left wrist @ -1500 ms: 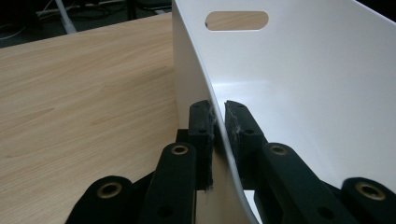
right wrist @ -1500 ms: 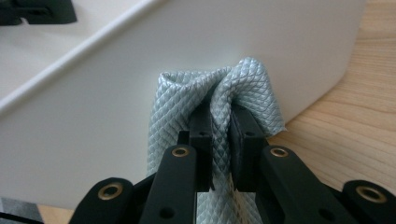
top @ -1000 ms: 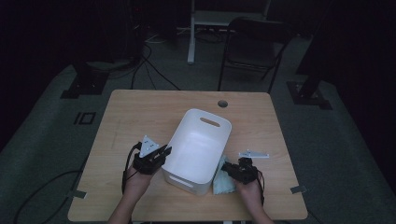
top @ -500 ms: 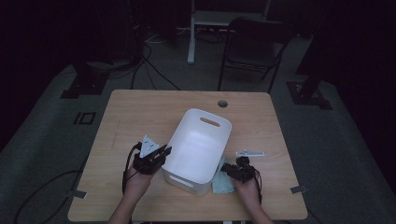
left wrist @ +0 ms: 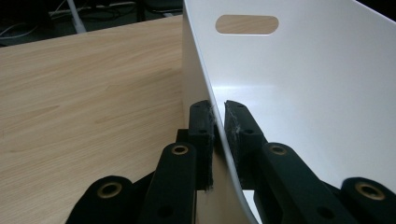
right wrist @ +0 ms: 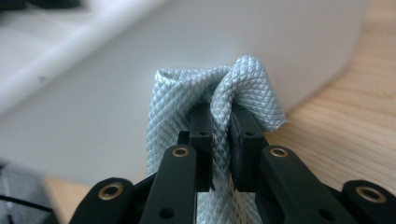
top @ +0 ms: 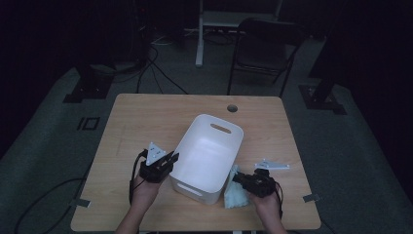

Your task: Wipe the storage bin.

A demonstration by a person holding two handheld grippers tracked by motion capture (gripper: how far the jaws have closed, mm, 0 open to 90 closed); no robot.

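Note:
A white plastic basket (top: 208, 157) with handle slots stands on the wooden table (top: 146, 122). My left gripper (top: 171, 158) is shut on the basket's left wall (left wrist: 205, 84), one jaw outside and one inside, the rim pinched between the pads. My right gripper (top: 237, 179) is shut on a pale blue quilted cloth (top: 233, 194), which hangs folded just right of the basket's near corner. In the right gripper view the cloth (right wrist: 224, 93) bunches up between the jaws, right in front of the basket's outer wall (right wrist: 140, 70).
A small pale flat piece (top: 271, 165) lies on the table right of the basket. The table has a round cable hole (top: 232, 107) at its far edge. A dark chair (top: 265, 53) and stand legs are on the floor beyond.
My right gripper has lifted the blue cloth off the table and drawn it toward the basket's near right corner. The left gripper has kept its hold on the basket wall.

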